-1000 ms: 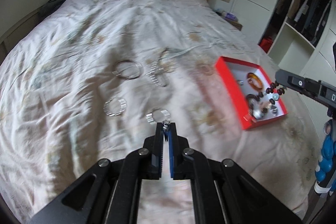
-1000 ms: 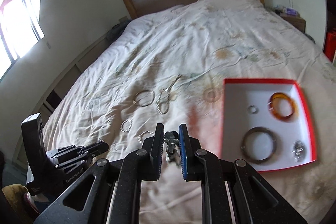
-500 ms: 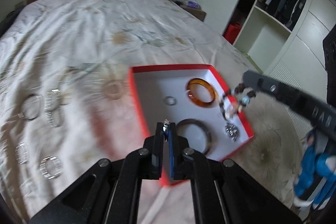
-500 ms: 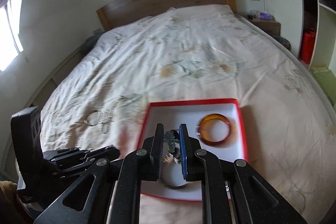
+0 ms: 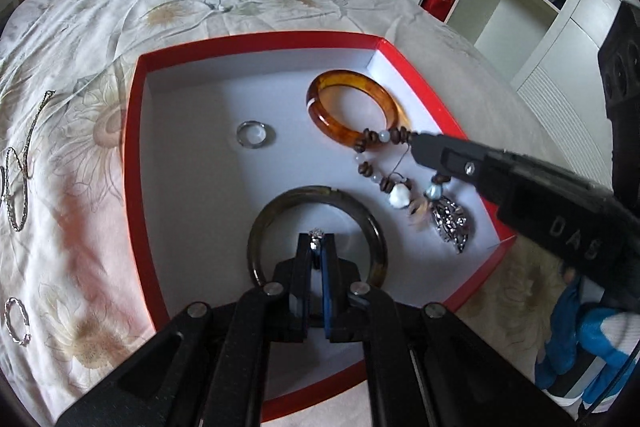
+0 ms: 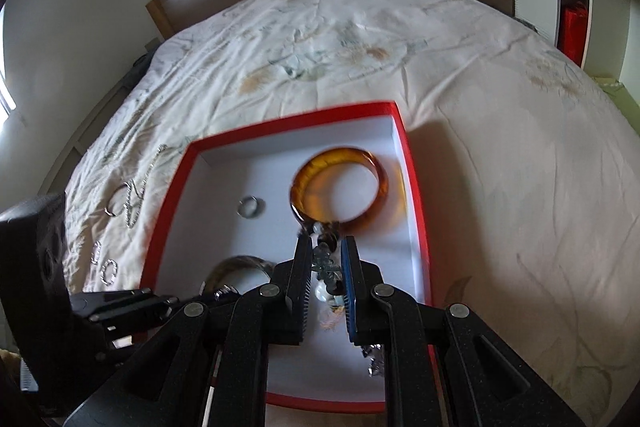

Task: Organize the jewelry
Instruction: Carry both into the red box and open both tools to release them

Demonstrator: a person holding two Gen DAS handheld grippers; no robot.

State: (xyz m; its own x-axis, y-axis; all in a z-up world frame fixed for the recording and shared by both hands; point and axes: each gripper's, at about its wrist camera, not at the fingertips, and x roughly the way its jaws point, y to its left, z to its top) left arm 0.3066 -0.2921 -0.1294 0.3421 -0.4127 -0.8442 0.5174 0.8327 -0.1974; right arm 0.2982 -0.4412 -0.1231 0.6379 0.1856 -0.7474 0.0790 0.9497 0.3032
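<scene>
Delivery step: left tongs clamp a ring, right tongs clamp a bead bracelet over the box; release both next.

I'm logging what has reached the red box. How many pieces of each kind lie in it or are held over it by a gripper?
Bangles: 2 (amber bangle, dark bangle)
Rings: 2 (plain ring; gem ring in left gripper)
Beaded strand: 1, in right gripper
Silver leaf pendant: 1
Total: 6
</scene>
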